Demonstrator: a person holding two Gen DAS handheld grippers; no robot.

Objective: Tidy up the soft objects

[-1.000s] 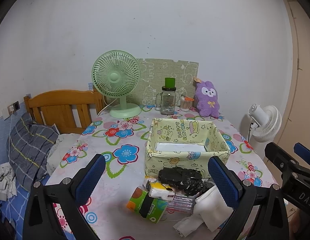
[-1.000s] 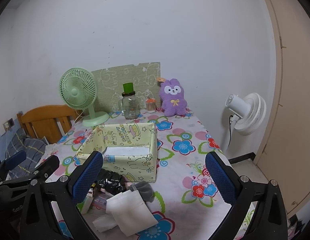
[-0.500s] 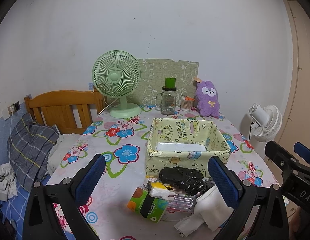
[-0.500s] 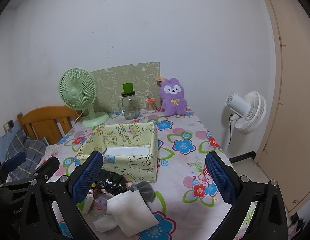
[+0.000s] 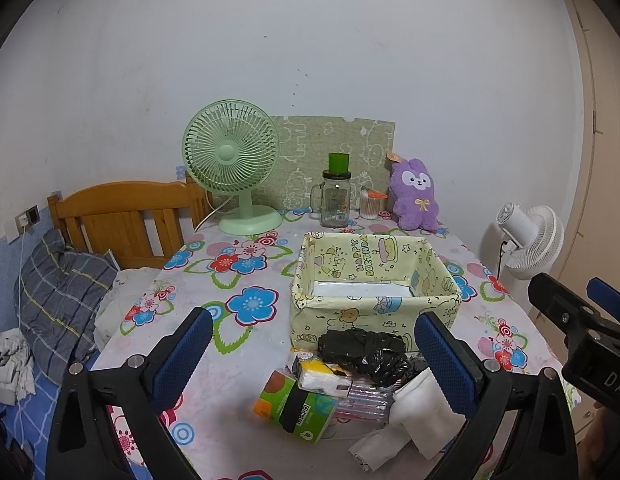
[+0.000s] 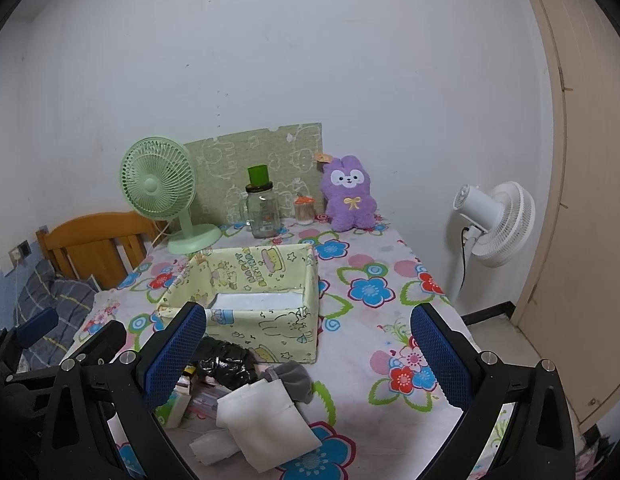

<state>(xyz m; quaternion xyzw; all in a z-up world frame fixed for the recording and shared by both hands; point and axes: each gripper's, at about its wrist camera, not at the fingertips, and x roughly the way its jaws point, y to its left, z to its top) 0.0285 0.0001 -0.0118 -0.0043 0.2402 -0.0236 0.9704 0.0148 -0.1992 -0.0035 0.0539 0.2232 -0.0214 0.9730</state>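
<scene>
A yellow cartoon-print fabric box (image 5: 374, 280) (image 6: 245, 292) stands mid-table, with only a white liner showing inside. In front of it lies a pile: a crumpled black bag (image 5: 362, 350) (image 6: 225, 364), a green tissue pack (image 5: 297, 404), a small white tissue pack (image 5: 322, 376), a white cloth (image 5: 426, 412) (image 6: 265, 420) and a grey sock (image 6: 293, 376). My left gripper (image 5: 314, 352) is open and empty, held above the pile. My right gripper (image 6: 310, 356) is open and empty, just right of the pile. A purple plush rabbit (image 5: 416, 196) (image 6: 350, 196) sits at the back.
A green desk fan (image 5: 233, 164), a glass jar with a green lid (image 5: 336, 196) and a small cup (image 5: 370, 204) stand along the back wall. A white floor fan (image 6: 494, 224) stands right of the table. A bed with a wooden headboard (image 5: 121, 216) is on the left.
</scene>
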